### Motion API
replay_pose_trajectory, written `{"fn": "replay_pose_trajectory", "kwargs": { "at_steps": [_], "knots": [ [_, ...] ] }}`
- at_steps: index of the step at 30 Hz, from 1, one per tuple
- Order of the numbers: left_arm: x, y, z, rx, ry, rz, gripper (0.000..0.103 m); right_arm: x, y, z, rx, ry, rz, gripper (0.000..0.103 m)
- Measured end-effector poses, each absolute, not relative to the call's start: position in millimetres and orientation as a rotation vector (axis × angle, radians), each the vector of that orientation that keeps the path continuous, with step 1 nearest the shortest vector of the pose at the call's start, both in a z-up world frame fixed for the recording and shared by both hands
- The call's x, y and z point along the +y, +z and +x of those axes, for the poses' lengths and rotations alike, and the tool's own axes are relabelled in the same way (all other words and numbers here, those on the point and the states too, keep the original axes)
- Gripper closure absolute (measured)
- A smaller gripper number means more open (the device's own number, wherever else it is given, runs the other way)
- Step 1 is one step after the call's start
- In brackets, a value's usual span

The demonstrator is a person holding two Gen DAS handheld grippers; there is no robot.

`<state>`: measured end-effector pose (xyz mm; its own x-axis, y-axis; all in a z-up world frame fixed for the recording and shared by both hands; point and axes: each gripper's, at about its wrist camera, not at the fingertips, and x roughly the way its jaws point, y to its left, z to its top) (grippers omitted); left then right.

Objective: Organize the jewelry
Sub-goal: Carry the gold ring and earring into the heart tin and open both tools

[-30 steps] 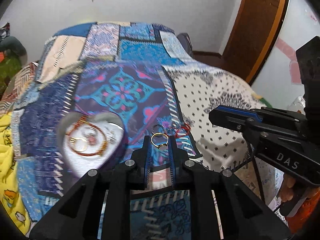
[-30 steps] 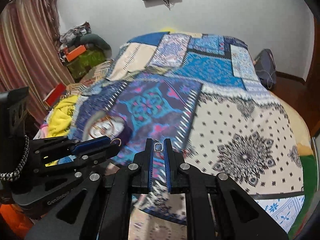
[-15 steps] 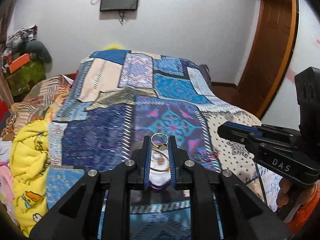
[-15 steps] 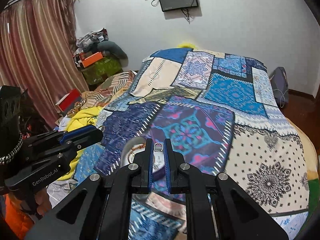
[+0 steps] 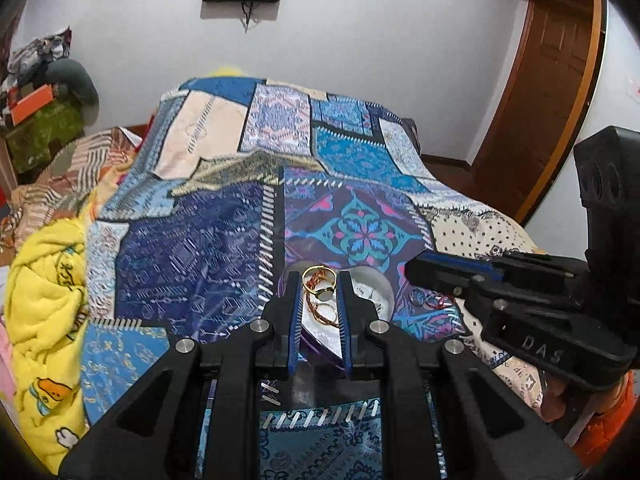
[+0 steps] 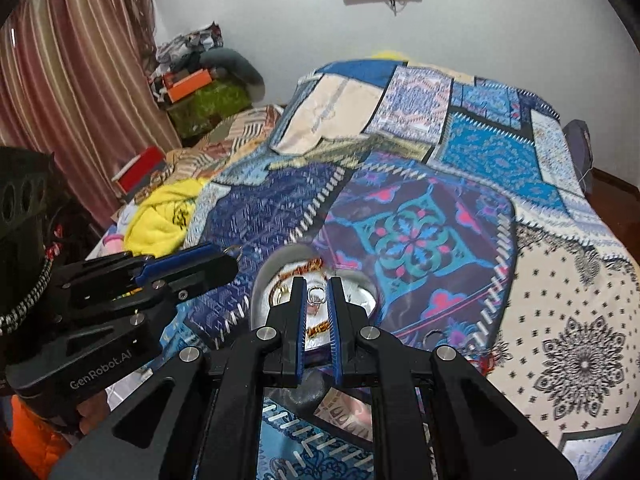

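A heart-shaped white tray with a purple rim [image 5: 379, 285] [image 6: 262, 294] lies on the patchwork bedspread and holds several bangles and rings. My left gripper [image 5: 319, 280] is shut on a gold ring [image 5: 320, 283] and holds it just above the tray. My right gripper [image 6: 316, 289] is shut on a small silver ring [image 6: 315, 293], also over the tray. Each gripper shows in the other's view, the right one [image 5: 452, 276] to the right, the left one [image 6: 188, 268] to the left. More small rings and a red piece [image 5: 430, 300] lie on the spread right of the tray.
The patchwork bedspread [image 5: 360, 216] covers the bed. A yellow blanket [image 5: 44, 292] is bunched at the left. A curtain [image 6: 68, 80] and piled clutter [image 6: 200, 84] stand at the left; a wooden door [image 5: 548, 80] is at the right.
Both grippers have lifted and tilted up, each still holding its ring, and have moved so the tray sits right under their fingertips. The left one shifted leftward over the tray.
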<state>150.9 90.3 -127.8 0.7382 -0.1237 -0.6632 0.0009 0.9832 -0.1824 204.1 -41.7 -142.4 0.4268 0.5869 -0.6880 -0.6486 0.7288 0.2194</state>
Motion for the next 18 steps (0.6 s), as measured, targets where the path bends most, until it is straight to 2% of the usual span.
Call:
{"fn": "replay_pose_trajectory", "kwargs": {
  "at_steps": [18],
  "knots": [
    [92,-166,181,0.814,-0.128,-0.216,0.088,-27,-174,210,0.917,0.791,-0.127,0.094]
  ]
}}
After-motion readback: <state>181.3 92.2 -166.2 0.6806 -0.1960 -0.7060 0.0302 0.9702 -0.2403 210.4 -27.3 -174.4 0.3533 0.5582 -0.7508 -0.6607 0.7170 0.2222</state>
